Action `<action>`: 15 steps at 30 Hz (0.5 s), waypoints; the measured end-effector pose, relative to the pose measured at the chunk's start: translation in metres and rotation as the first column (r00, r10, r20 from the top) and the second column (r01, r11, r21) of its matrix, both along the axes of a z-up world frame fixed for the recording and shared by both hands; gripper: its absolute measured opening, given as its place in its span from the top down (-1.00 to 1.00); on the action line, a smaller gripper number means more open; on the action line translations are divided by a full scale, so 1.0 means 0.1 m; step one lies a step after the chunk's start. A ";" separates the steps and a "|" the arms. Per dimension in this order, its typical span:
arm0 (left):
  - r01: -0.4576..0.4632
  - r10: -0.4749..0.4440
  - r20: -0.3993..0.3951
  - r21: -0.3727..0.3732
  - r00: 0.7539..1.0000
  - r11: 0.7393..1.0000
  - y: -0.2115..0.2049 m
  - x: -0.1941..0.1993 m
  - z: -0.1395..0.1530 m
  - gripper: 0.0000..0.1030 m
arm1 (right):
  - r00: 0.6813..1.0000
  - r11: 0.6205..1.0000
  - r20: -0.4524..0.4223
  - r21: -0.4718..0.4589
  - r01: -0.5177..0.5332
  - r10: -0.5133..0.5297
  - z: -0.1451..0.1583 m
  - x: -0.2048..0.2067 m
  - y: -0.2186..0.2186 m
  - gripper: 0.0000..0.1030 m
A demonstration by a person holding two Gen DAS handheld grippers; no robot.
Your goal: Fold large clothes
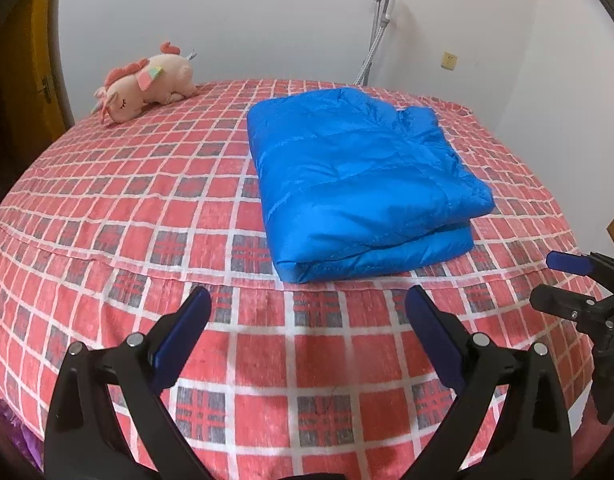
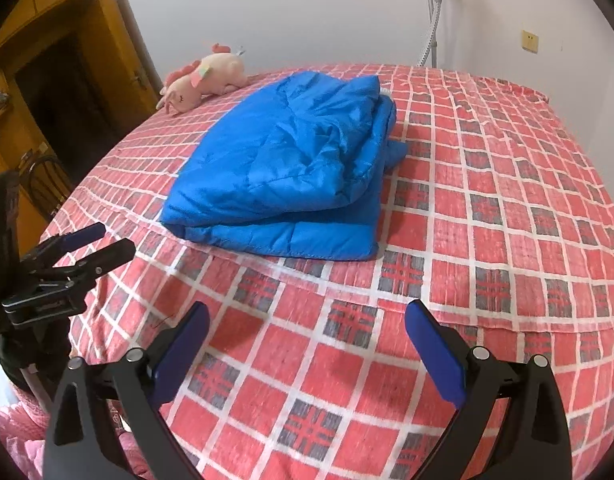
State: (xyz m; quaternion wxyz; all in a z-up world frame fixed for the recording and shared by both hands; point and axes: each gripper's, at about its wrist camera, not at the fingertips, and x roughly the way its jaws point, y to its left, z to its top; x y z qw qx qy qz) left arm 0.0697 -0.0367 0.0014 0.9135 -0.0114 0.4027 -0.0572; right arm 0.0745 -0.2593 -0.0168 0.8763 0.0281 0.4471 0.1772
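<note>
folded jacket (image 1: 359, 184) is lying on the bed (image 1: 107, 208); left gripper (image 1: 307, 312) and right gripper (image 2: 307, 320) are hovering, fingers released, grasping nothing.

Home bedroom: bed (image 1: 107, 208) under red checked sheet, plush unicorn (image 1: 147, 84), wooden door (image 2: 79, 60).

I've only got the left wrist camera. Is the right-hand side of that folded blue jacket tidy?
Observer: Not quite. From the right wrist view, a small blue flap pokes out from between the layers of the blue puffer jacket.
Operator: Is the right gripper holding anything?
Observer: No. The right gripper is open, with only the red plaid bedsheet showing between its fingers.
</note>
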 end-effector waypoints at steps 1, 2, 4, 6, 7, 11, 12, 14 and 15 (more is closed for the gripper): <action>0.001 -0.001 0.005 0.004 1.000 1.000 -0.01 -0.02 0.01 -0.88 | 1.000 1.000 0.001 0.003 0.000 0.000 0.01 -0.02 0.00 -0.91; 0.002 -0.002 0.010 0.010 1.000 1.000 -0.02 -0.05 0.03 -0.88 | 1.000 1.000 0.001 0.006 0.000 0.000 0.01 -0.02 -0.01 -0.91; 0.007 -0.007 0.017 0.014 1.000 1.000 -0.03 -0.10 0.05 -0.88 | 1.000 1.000 0.002 0.009 0.003 -0.003 0.02 -0.05 -0.01 -0.91; 0.009 -0.009 0.022 0.012 1.000 1.000 -0.04 -0.13 0.07 -0.88 | 1.000 1.000 0.004 0.010 0.004 -0.004 0.02 -0.06 -0.01 -0.91; 0.009 -0.009 0.025 0.014 1.000 1.000 -0.04 -0.15 0.08 -0.88 | 1.000 1.000 0.005 0.010 0.003 -0.003 0.03 -0.07 -0.01 -0.91; 0.005 -0.005 0.034 0.017 0.999 1.000 -0.06 -0.19 0.09 -0.88 | 1.000 1.000 0.009 0.007 0.003 -0.003 0.03 -0.08 -0.01 -0.91; 0.004 -0.005 0.034 0.016 0.999 1.000 -0.06 -0.19 0.10 -0.88 | 1.000 1.000 0.011 0.008 0.003 -0.003 0.04 -0.09 -0.01 -0.91; 0.006 -0.006 0.033 0.013 0.999 1.000 -0.06 -0.19 0.10 -0.88 | 1.000 1.000 0.014 0.008 0.003 -0.004 0.04 -0.09 -0.01 -0.91; 0.007 -0.007 0.033 0.013 0.999 1.000 -0.06 -0.19 0.10 -0.88 | 1.000 1.000 0.015 0.007 0.003 -0.004 0.04 -0.09 -0.01 -0.91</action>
